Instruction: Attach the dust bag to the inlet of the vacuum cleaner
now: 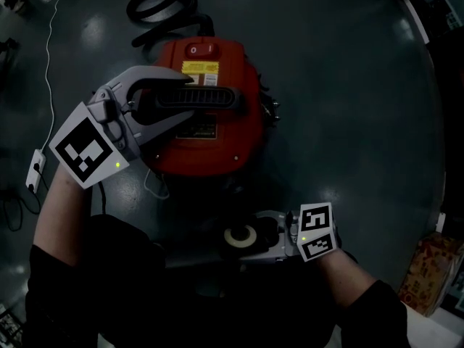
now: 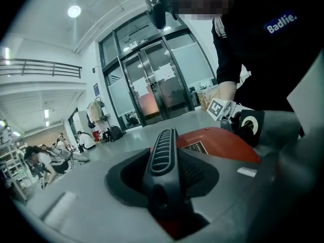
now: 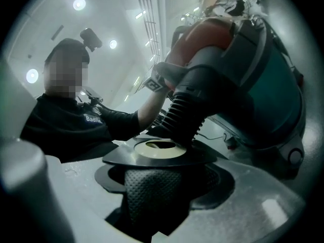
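Right hand-held gripper (image 1: 255, 239), clamped on the dust bag collar (image 1: 241, 235), presents its cream ring just beside the ribbed inlet (image 3: 185, 113), apparently to line them up. Left hand-held gripper (image 1: 190, 98) grips the black handle (image 1: 214, 98), likely steadying the red vacuum cleaner (image 1: 217, 143).

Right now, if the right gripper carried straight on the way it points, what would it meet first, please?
Most likely the ribbed black inlet, standing just beyond the dust bag collar held in the right gripper; whether they already touch is unclear.
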### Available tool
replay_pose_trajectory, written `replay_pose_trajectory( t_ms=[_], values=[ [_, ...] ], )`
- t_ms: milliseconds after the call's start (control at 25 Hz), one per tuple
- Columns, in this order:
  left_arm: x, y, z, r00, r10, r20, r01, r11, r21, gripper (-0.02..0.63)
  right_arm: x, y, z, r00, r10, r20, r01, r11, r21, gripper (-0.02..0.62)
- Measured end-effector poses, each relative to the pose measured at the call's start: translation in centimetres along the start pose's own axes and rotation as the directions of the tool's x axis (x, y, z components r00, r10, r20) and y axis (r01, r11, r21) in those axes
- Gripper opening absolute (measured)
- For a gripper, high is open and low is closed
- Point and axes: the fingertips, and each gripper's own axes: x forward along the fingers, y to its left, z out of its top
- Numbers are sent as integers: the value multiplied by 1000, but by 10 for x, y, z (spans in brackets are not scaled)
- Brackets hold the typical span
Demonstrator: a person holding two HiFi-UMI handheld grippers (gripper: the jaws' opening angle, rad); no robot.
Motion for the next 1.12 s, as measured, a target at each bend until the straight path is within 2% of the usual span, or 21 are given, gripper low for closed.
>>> replay_pose_trajectory(
  t_ms=[240,560,840,1120],
  values=[
    [1,-1,-1,1000,-7,1,7,1000,-6,143,6,-11,7,1000,10,20,-12,996,91,316],
    [1,0,0,1000,2,-7,-2,1000,-6,141,9,-11,18,996,33,79,-52,967,250,316],
    [1,0,1,1000,4,-9,-4,1000,-2,141,6,-14,23,987,15,160,-72,931,357,314],
    [1,0,0,1000,6,-12,-6,1000,2,141,10,-17,28,986,-19,167,-53,910,412,314]
  ],
)
